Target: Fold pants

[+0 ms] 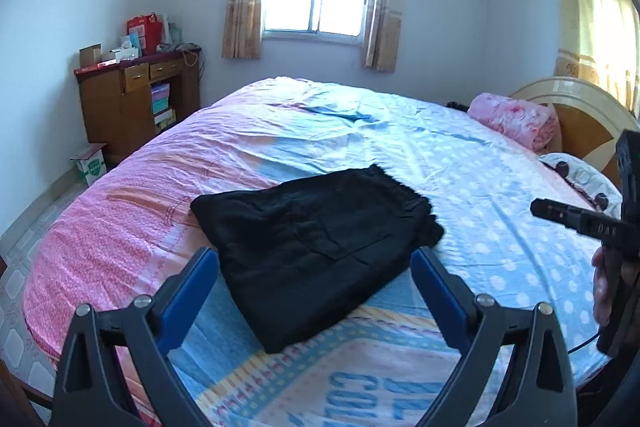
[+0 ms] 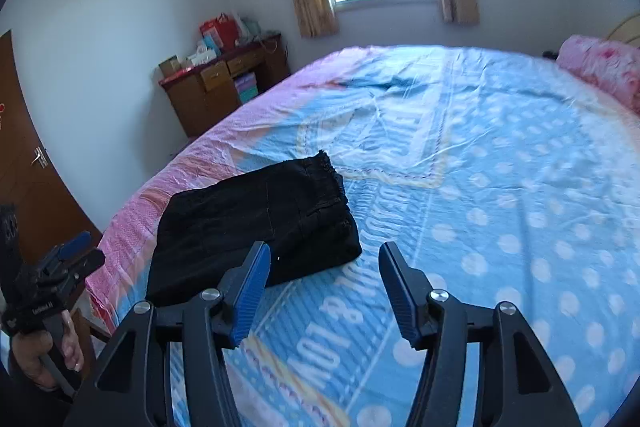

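Black pants [image 1: 312,247] lie folded into a compact rectangle on the bed, near its front edge. They also show in the right wrist view [image 2: 256,223]. My left gripper [image 1: 314,269] is open and empty, held above the near side of the pants. My right gripper [image 2: 322,259] is open and empty, just right of the folded pants and above the sheet. The right gripper also shows at the right edge of the left wrist view [image 1: 540,209]. The left gripper shows at the lower left of the right wrist view [image 2: 76,251].
The bed [image 1: 460,163] has a pink and blue sheet. A rolled pink blanket [image 1: 516,123] and a pillow [image 1: 580,179] lie by the headboard. A wooden desk [image 1: 136,99] with boxes stands at the far left wall. A door [image 2: 24,163] is at left.
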The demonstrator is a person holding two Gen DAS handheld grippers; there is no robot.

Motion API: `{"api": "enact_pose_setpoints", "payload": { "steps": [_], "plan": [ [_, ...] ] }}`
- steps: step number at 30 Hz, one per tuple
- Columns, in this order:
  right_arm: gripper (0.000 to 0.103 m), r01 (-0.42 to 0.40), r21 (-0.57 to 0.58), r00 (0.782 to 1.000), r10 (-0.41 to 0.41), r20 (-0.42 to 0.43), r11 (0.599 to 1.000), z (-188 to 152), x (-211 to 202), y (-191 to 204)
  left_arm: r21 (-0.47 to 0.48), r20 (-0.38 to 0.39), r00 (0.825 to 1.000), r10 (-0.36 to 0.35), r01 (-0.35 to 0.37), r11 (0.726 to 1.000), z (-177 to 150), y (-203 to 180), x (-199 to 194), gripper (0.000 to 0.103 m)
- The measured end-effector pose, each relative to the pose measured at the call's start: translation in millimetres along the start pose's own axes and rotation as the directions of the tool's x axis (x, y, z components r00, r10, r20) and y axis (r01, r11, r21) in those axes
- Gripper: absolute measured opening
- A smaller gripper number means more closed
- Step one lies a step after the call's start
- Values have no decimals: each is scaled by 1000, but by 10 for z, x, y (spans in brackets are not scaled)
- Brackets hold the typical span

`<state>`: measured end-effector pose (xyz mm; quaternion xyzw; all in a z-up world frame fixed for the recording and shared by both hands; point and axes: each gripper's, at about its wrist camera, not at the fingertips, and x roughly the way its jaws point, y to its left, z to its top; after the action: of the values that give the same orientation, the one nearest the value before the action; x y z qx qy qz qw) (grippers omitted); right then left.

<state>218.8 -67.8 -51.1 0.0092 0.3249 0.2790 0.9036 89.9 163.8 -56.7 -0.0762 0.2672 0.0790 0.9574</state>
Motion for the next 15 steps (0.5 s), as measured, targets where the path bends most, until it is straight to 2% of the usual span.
{"api": "enact_pose_setpoints", "payload": {
  "steps": [6,15],
  "plan": [
    [61,66,-47,997,-64,40,997,-171,-256,130,-24,10,1000,-11,11,1000,-66,-46,-115,99],
    [61,53,-38,997,-51,60,998,-295,-504,256,-9,41,999,-35,35,999,-54,-173,-283,100]
  ]
}}
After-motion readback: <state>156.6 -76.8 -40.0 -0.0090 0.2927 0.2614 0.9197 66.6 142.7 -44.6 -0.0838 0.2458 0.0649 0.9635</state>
